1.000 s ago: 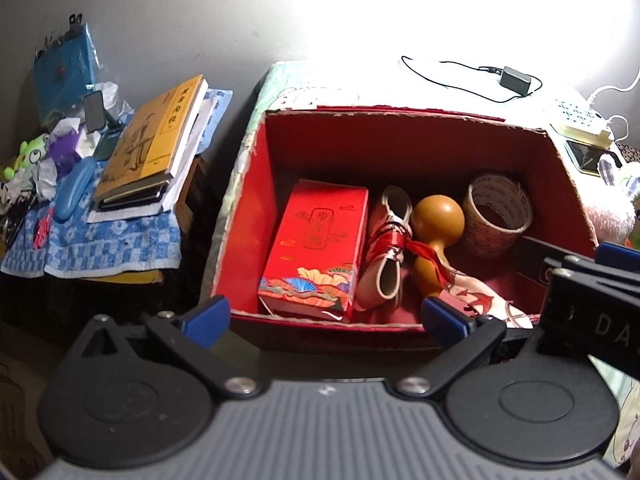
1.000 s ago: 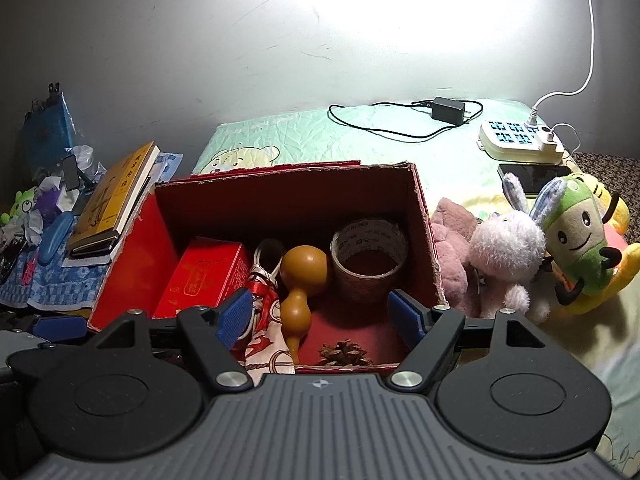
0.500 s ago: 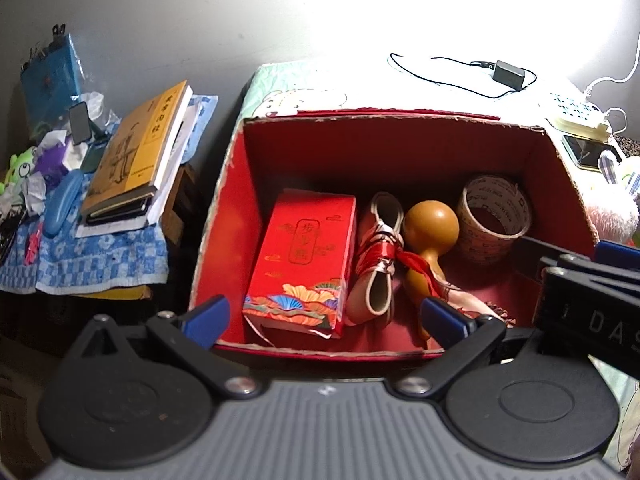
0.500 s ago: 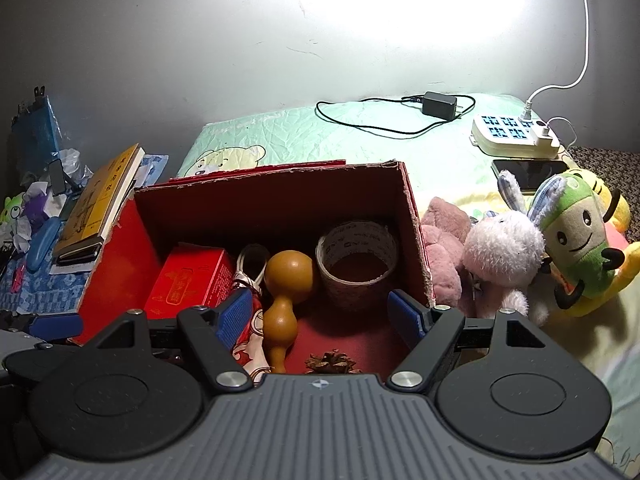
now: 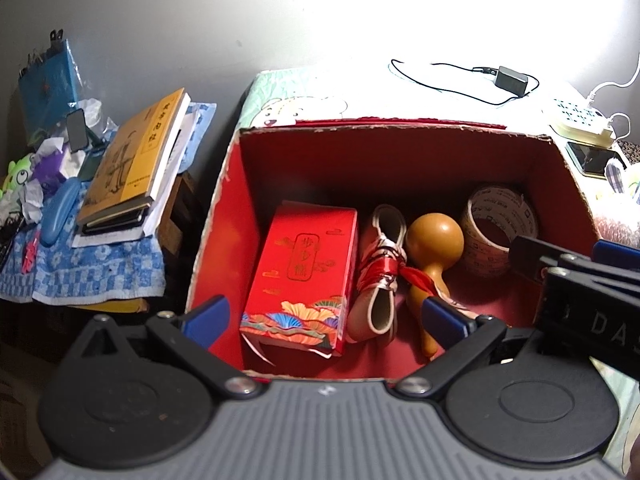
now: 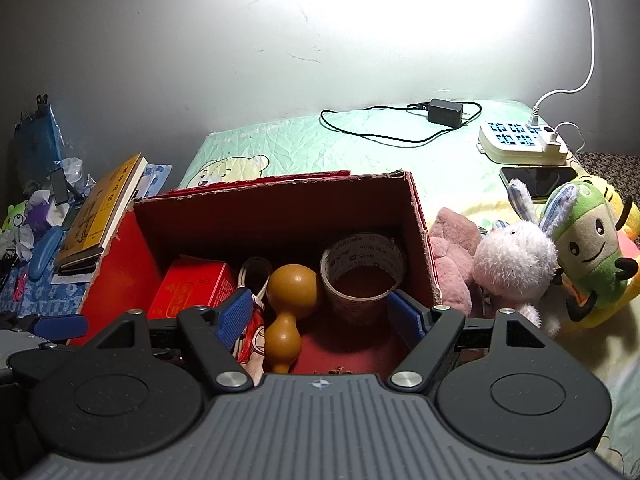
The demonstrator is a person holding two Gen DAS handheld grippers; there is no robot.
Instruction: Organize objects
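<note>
Cardboard box (image 5: 224, 216) holds smooth gourd (image 5: 434, 240), tape roll (image 5: 496, 216), glossy carton (image 5: 304, 272).

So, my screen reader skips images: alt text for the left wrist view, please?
An open claw hovers over a red box holding a red packet, a small shoe, a gourd and a tape roll; books lie left.

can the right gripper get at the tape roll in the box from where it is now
Probably yes. The right gripper is open and aimed into the open-topped red box, with the tape roll standing just ahead between its fingers. Only the gourd crowds its left side.
</note>
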